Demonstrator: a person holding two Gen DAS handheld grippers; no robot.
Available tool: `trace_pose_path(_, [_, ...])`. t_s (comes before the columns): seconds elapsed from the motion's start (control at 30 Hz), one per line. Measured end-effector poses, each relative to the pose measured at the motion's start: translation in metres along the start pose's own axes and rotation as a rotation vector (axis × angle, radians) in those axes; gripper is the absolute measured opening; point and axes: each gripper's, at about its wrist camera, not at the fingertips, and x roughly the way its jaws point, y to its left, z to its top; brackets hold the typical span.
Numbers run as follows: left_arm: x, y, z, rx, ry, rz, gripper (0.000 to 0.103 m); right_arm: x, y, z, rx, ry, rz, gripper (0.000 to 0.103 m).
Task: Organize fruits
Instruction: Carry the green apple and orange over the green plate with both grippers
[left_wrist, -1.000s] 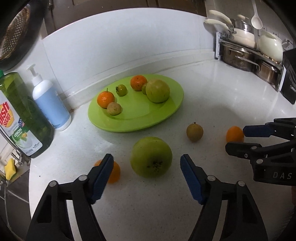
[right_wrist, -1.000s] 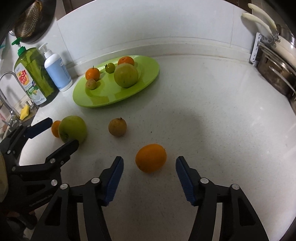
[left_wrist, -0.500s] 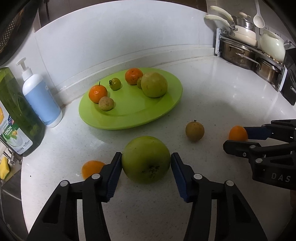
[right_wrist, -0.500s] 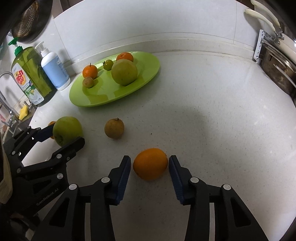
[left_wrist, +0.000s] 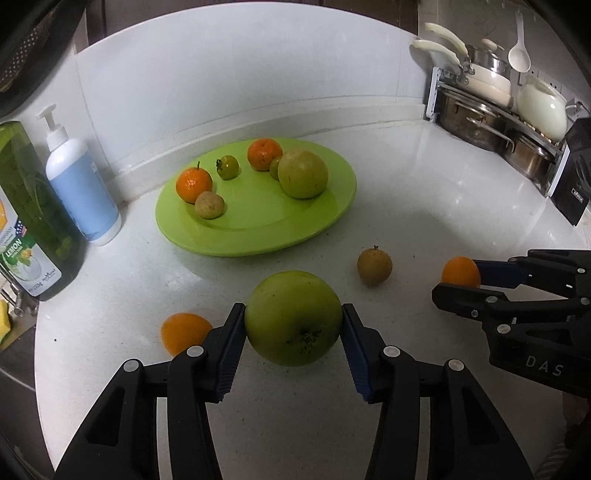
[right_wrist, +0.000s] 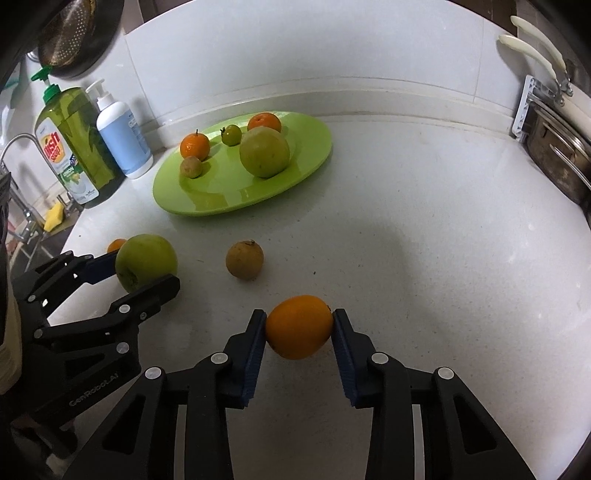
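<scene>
My left gripper (left_wrist: 293, 325) is shut on a big green apple (left_wrist: 293, 317) low over the white counter; it also shows in the right wrist view (right_wrist: 146, 260). My right gripper (right_wrist: 299, 328) is shut on an orange (right_wrist: 299, 326), seen from the left wrist too (left_wrist: 460, 272). A brown round fruit (left_wrist: 374, 266) lies between them. A small orange (left_wrist: 184, 331) lies left of the apple. The green plate (left_wrist: 258, 229) behind holds two oranges, a large green apple (left_wrist: 303, 179), a brown fruit and small green fruits.
A blue-white pump bottle (left_wrist: 83, 184) and a green dish-soap bottle (left_wrist: 26, 221) stand left of the plate. A pot rack with pans (left_wrist: 487, 110) is at the back right. The sink edge with a yellow sponge (right_wrist: 53, 216) is at far left.
Both grippers moved forward and closed: the left onto the green apple, the right onto the orange.
</scene>
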Motion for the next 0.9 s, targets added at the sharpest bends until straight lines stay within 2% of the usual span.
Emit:
trace_pose_path(0.33, [-0.028,0.001,0.005,-0.029,-0.042,-0.003,0.05,-0.022,0.007,0.003,-0.021,-0.05,0.029,0.037])
trace_pose_path(0.47, [-0.043,0.002,0.01,-0.035,-0.073,-0.001,0.05,-0.031,0.006,0.009,-0.005,-0.065,0.068,0.037])
trace_pose_path(0.9, [-0.073,0.006,0.034,-0.037,-0.176,0.045,0.05,-0.06,0.014,0.033,-0.05,-0.183,0.088,0.037])
